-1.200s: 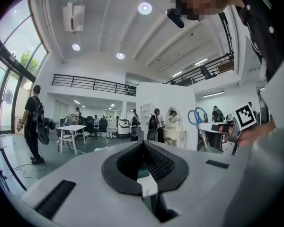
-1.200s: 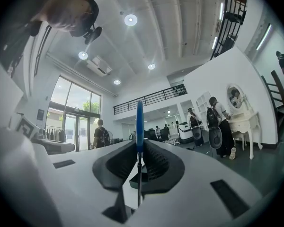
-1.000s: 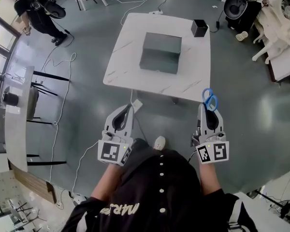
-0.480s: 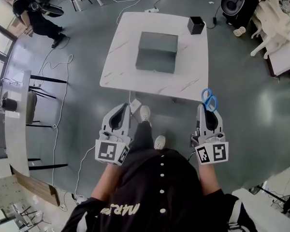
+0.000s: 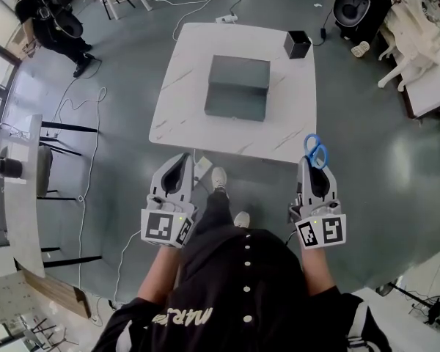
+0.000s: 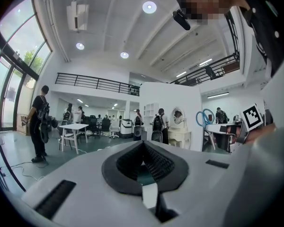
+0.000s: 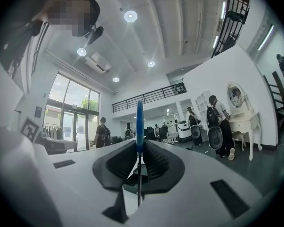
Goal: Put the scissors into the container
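Observation:
In the head view a white table stands ahead, with a small black open container at its far right corner and a grey box in the middle. My right gripper is shut on the scissors, and their blue handles stick out forward near the table's near right corner. In the right gripper view the scissors stand edge-on between the pads of the right gripper. My left gripper is short of the table's near edge. The left gripper view shows the left gripper shut and holding nothing.
Cables and a power strip lie on the floor by the table's near edge. A person stands at the far left. White furniture and a black round unit are at the far right, and a long counter runs along the left.
Both grippers have moved forward toward the table's near edge, with the scissors still held. The person's shoe has stepped forward under the table edge.

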`<state>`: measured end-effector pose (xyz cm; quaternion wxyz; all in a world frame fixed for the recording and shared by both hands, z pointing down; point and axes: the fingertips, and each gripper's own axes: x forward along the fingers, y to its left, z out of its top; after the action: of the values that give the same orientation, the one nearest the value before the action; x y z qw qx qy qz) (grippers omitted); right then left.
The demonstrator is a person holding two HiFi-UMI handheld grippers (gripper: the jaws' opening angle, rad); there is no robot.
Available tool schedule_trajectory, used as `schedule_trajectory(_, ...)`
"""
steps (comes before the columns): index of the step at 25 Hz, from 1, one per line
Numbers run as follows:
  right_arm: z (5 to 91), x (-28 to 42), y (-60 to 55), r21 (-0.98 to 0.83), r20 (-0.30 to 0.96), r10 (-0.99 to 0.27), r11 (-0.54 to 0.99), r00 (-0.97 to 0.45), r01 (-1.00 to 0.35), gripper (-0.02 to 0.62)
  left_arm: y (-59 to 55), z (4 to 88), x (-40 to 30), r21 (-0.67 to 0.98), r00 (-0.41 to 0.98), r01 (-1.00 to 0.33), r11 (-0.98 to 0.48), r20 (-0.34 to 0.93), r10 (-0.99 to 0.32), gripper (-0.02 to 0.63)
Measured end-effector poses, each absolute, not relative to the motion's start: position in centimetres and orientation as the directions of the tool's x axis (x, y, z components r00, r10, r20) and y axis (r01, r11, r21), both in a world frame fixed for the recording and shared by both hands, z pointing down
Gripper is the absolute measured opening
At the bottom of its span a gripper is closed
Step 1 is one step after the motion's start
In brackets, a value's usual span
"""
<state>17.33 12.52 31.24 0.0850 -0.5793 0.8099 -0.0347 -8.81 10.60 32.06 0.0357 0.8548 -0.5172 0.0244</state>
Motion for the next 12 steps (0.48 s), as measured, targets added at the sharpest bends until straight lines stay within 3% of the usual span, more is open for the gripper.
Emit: schedule_trajectory(12,29.6,16.8,3.0,-0.116,-0.1,-0.958,0.278,-0.267,-0.953,0.051,-0.2,30.9,-10.3,0.035,0.491,-0.871,-0.49,0.047,-0.87,0.025)
